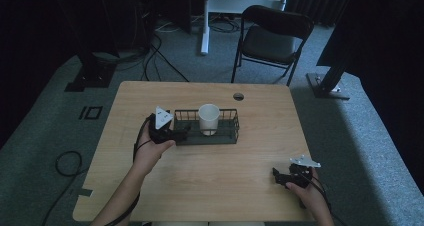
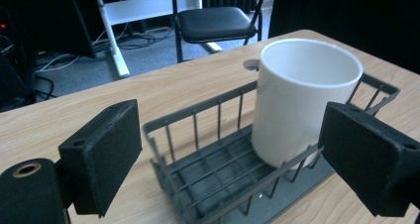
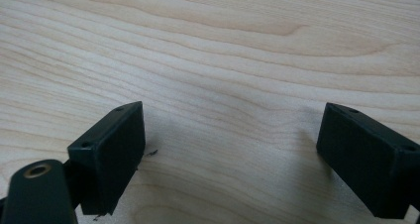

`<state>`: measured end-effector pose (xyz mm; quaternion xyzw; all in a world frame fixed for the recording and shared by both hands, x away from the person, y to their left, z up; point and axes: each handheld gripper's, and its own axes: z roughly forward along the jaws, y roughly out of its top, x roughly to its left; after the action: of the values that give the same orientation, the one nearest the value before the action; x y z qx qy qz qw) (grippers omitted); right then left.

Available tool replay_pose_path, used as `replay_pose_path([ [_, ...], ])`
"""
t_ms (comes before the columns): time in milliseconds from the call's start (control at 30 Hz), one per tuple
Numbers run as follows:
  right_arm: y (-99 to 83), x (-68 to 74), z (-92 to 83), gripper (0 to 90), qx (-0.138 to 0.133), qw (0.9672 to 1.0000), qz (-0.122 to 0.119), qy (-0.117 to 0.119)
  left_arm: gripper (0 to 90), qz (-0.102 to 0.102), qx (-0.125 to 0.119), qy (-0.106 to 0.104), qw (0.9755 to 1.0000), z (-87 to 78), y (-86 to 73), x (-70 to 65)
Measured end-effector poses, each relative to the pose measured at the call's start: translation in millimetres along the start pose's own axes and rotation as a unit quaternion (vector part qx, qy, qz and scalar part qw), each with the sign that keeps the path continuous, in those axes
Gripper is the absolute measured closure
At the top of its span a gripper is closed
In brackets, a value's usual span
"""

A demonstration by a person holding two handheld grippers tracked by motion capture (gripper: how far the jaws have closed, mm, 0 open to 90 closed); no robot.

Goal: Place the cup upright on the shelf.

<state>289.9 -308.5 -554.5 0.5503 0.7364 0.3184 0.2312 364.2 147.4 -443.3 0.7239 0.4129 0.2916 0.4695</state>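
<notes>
A white cup (image 1: pixel 209 118) (image 2: pixel 302 97) stands upright inside a dark wire basket (image 1: pixel 227 134) (image 2: pixel 198 159) at the middle of the wooden table. My left gripper (image 1: pixel 181 132) (image 2: pixel 233 159) is at the basket's left end, open, its jaws spread on either side of that end without touching the cup. My right gripper (image 1: pixel 276 174) (image 3: pixel 230 159) rests low over bare wood near the table's front right corner, open with nothing between its fingers.
The table (image 1: pixel 200 181) has a cable hole (image 1: pixel 238 96) near its far edge. A black folding chair (image 1: pixel 272 38) and a white desk leg (image 1: pixel 205 21) stand beyond the table. Cables (image 1: pixel 67 161) lie on the floor at left.
</notes>
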Motion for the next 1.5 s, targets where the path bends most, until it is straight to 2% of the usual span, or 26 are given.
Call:
replay_pose_path([
  [367,0.0,0.0,0.0,11.0,0.0,1.0,0.0,0.0,10.3,-0.017,0.006,0.01,0.9998,-15.9,-21.9,15.8],
  [800,0.0,-0.1,0.0,11.0,0.0,1.0,-0.001,0.0,10.3,-0.038,0.027,0.028,0.9985,-27.9,-53.1,31.3],
  [1167,0.0,-0.1,0.0,11.0,0.0,1.0,0.0,0.0,10.3,-0.055,0.043,0.035,0.997,-31.8,-74.6,38.6],
  [1500,-0.1,-0.2,0.0,11.0,0.0,1.0,-0.002,0.0,10.3,-0.07,0.071,0.047,0.9939,-34.9,-97.9,42.7],
])
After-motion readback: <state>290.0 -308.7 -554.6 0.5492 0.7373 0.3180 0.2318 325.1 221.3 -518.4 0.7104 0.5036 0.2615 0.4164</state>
